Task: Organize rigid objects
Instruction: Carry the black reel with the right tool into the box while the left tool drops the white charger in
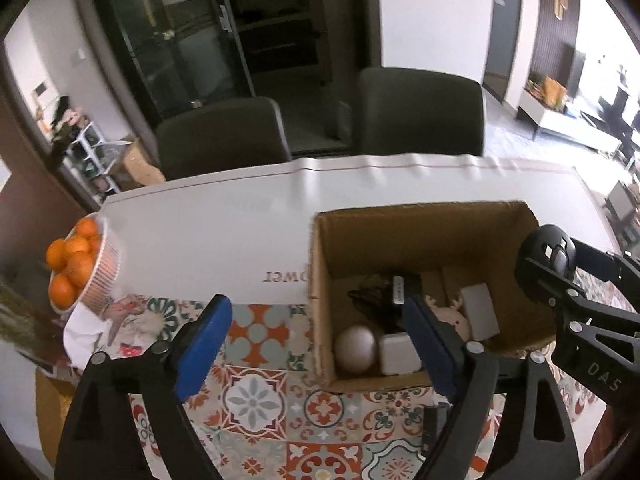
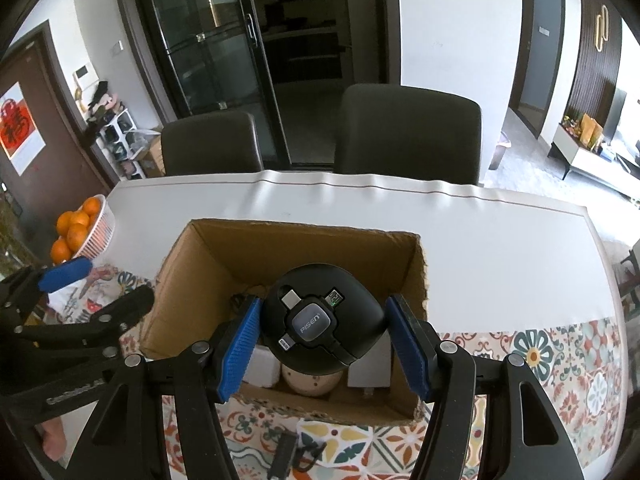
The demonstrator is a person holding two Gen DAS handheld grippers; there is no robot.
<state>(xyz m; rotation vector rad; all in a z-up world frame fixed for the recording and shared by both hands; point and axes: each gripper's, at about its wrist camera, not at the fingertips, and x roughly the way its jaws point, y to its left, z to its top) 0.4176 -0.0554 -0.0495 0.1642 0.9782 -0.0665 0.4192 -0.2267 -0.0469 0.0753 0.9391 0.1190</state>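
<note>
Right tongs (image 2: 324, 344) clamp round glossy black charger (image 2: 320, 320) above cardboard box (image 2: 304, 244).

My right gripper (image 2: 324, 340) holds a black puck (image 2: 322, 324) marked "PISEN", its arm reads "DAS" (image 1: 604, 374), and the white sheet (image 1: 240, 240) shows upside-down "wer".

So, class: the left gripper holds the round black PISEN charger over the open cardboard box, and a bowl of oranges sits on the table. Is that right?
Not quite. It is the right gripper that holds the round black PISEN charger over the open cardboard box, as the right wrist view shows. The left gripper is open and holds nothing. The bowl of oranges does sit on the table.
</note>
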